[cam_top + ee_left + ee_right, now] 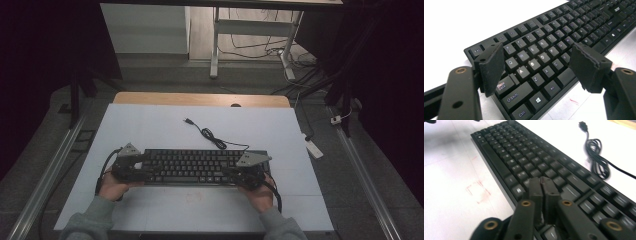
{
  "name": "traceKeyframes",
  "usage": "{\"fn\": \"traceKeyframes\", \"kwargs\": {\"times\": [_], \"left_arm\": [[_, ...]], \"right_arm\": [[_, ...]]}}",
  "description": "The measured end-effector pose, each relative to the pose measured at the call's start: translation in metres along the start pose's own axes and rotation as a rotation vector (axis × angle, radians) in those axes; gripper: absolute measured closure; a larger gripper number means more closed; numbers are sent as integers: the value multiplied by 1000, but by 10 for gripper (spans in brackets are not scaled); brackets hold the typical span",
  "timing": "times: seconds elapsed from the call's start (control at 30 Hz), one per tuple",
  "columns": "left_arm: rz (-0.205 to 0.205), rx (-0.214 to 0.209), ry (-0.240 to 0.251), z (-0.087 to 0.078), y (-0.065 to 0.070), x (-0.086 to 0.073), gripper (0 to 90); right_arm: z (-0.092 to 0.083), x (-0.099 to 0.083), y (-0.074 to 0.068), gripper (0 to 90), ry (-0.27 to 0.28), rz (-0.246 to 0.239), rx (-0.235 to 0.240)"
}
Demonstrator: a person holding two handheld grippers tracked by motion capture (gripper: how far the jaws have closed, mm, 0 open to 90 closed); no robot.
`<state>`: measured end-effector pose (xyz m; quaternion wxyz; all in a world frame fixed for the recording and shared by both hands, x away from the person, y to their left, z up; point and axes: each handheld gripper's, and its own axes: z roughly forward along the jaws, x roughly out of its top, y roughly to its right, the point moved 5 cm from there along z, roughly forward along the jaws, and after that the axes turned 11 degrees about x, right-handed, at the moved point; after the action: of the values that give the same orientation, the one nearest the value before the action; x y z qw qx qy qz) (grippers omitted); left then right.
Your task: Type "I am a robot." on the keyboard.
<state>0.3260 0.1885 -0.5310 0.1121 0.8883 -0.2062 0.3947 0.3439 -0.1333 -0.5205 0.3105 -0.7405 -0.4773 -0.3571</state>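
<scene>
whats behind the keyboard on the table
Behind the keyboard its own black cable lies coiled on the white table, ending in a loose plug. The right tool hides where the cable joins the keyboard.

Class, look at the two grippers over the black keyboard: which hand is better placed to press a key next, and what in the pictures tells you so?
Probably the right. The right gripper has its jaws shut into one narrow tip, poised just above the keys of the keyboard. The left gripper hangs open over the letter keys, its pads wide apart, so it would likely strike several keys.

Grey-green sleeves; each black tool (134,169) carries brass-ringed screw holes and a grey triangular plate.
</scene>
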Motion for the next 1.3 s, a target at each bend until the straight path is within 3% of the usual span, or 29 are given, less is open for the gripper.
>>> {"fn": "traceKeyframes", "kwargs": {"times": [0.33, 0.7, 1.3], "left_arm": [[3, -2, -2, 1, 0, 0, 284], [11, -5, -8, 2, 2, -1, 282], [20, -5, -17, 4, 3, -1, 279]], "right_arm": [[42, 21, -10, 895, -31, -24, 53], [77, 30, -14, 895, -65, -7, 74], [99, 30, -15, 895, -109, -4, 79]]}}
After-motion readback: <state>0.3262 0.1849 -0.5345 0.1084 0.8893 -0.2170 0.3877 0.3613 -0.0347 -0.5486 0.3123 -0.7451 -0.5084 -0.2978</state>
